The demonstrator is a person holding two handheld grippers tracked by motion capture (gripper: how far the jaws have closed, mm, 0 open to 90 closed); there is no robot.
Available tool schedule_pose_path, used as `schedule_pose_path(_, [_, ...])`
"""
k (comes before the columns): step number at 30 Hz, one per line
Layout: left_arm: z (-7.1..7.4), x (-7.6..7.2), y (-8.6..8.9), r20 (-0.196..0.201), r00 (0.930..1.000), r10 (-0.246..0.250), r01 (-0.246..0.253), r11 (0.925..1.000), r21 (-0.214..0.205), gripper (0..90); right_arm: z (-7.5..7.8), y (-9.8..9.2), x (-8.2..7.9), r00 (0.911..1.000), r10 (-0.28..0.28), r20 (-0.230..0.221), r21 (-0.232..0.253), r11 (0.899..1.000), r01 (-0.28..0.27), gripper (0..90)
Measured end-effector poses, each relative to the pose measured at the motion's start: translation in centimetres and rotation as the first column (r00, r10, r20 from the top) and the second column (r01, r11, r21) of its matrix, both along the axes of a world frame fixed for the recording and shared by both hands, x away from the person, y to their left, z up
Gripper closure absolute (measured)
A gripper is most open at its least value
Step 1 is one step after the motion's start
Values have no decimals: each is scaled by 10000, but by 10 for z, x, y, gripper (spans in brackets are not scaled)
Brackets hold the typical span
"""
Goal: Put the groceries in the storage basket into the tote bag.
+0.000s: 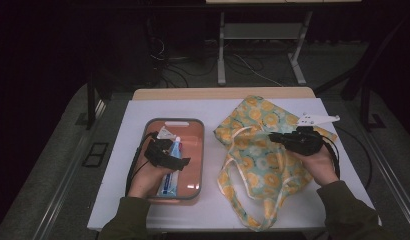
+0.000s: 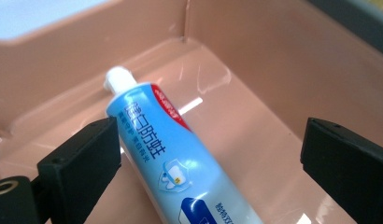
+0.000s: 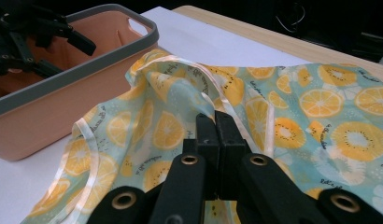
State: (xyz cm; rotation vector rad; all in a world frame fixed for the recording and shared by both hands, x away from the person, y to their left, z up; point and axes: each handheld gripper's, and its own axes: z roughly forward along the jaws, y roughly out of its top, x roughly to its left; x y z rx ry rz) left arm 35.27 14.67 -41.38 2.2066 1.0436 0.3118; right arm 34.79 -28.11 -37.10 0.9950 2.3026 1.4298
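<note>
A blue and white toothpaste tube [image 1: 172, 177] [image 2: 152, 144] lies in a pink bin [image 1: 200, 150] [image 2: 273, 56] with a grey rim, its white cap pointing to the far end. My left gripper [image 1: 175, 159] [image 2: 213, 140] hangs low inside the bin, open, with its jaws on either side of the tube; the left jaw stands right beside it. A light green cloth bag [image 1: 263, 165] [image 3: 320, 107] printed with orange slices lies to the right of the bin. My right gripper [image 1: 273, 136] [image 3: 216, 122] is shut on the bag's upper edge, by the pale handle strap, and the fabric tents up to it.
A small white packet [image 1: 166, 133] lies at the far end of the bin. The bin's wall [image 3: 87, 60] stands close to the left of the bag. Everything rests on a white sheet [image 1: 133, 150] over a wooden table; dark floor and cables lie beyond.
</note>
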Motion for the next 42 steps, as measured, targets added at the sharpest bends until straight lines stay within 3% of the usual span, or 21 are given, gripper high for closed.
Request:
schedule_pose_path(3, [-5, 3, -1, -604, 9982, 61, -44, 9996, 277, 38, -1, -1, 0, 10000, -32, -16, 13, 10000, 32, 896])
schedule_pose_path(5, [-6, 3, -1, -778, 9968, 172, -145, 9992, 359, 45, -1, -1, -1, 10000, -26, -5, 18, 10000, 26, 897])
schedule_pose_path(9, [-13, 5, -3, -1649, 9860, 245, -136, 9977, 668, 111, -1, -1, -1, 10000, 21, 27, -18, 10000, -21, 896])
schedule_pose_path(12, [-13, 3, -5, -1457, 9891, 226, -56, 9932, 1160, 164, -1, 0, -2, 10000, 45, 50, -54, 10000, -45, 897])
schedule_pose_path(14, [-11, 2, -6, -1203, 9914, 514, -331, 9883, 1490, 257, -1, 0, -2, 10000, 49, 34, -59, 10000, -49, 897])
schedule_pose_path(20, [-8, 0, -5, -1286, 9899, 595, -404, 9884, 1463, 521, -2, 2, -2, 10000, 80, 43, -106, 9999, -80, 897])
schedule_pose_path(26, [-3, 1, -3, -1614, 9815, 1027, -856, 9903, 1098, 685, -2, 2, -2, 9999, 110, 68, -151, 9998, -108, 897])
schedule_pose_path(31, [0, 2, -1, -1941, 9761, 980, -861, 9939, 687, 733, -3, 3, -2, 9999, 113, 53, -162, 9998, -112, 896])
schedule_pose_path(42, [23, 1, 3, -1250, 9904, 597, -608, 9981, -54, 746, -3, 1, -2, 9999, 100, 100, -121, 9999, -99, 897])
